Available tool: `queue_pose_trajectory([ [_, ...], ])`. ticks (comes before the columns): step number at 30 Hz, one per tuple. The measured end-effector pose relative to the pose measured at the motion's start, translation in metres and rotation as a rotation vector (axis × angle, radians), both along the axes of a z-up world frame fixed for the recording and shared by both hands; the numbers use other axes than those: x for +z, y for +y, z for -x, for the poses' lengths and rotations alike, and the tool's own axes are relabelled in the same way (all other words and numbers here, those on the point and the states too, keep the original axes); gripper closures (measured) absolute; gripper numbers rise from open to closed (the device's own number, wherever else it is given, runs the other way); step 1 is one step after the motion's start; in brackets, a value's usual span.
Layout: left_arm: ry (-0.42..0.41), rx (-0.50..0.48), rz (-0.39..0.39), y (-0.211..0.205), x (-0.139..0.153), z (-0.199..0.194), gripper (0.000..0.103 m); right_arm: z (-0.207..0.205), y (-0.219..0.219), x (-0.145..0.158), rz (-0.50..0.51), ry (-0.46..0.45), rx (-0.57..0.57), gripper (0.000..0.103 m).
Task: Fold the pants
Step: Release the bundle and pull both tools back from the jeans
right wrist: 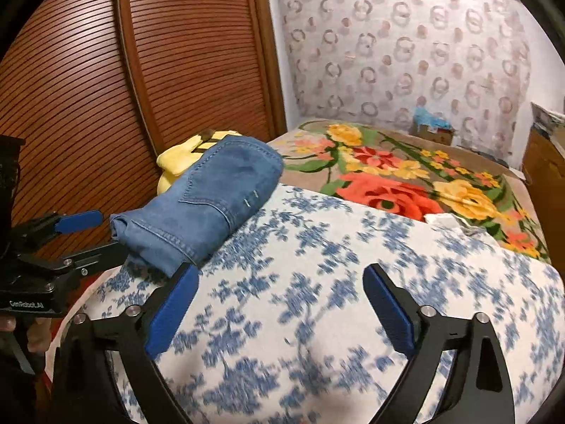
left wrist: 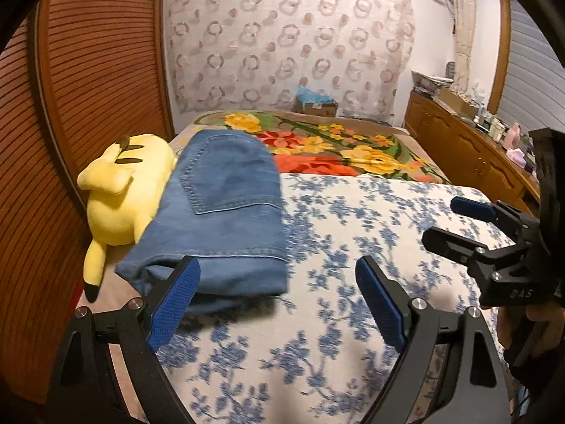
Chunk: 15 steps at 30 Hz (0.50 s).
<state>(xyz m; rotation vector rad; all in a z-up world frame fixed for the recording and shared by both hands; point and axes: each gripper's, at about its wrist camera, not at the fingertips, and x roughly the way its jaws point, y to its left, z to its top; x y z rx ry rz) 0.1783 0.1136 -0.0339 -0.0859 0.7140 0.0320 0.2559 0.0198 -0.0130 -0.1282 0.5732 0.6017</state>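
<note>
- Folded jeans (left wrist: pixel 219 212) lying in a compact bundle on the bed, back pocket up, on the blue-flowered cover (left wrist: pixel 317 318) near its edge on the wardrobe side.
- Far end of the jeans resting against a yellow plush toy (left wrist: pixel 120 194), touching it; toy wedged between the jeans and the slatted wooden wardrobe door (left wrist: pixel 88 88).
- Left gripper (left wrist: pixel 279 300) spread wide, holding nothing; one blue pad (left wrist: pixel 173 304) just at the near fold of the jeans, contact impossible to tell; other pad over bare cover beside the jeans.
- Right gripper (right wrist: pixel 280 305) also spread wide and empty, over the flowered cover, near the jeans' near corner but apart from it.
- Beyond the jeans, a blanket with red and yellow flowers (left wrist: pixel 335 148) covering the far part of the bed.
- Past that blanket, a cardboard box (left wrist: pixel 317 106) against the patterned curtain (left wrist: pixel 282 35).
- Well apart from the jeans, across the bed, a wooden cabinet (left wrist: pixel 459 148) with small clutter on top.
</note>
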Motion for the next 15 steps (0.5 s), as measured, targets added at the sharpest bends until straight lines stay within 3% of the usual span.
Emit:
queue_pose_trajectory([
  [15, -0.041, -0.089, -0.007, -0.066, 0.009, 0.041, 0.013, 0.094, -0.086, 0.013, -0.023, -0.056, -0.136, 0.001],
])
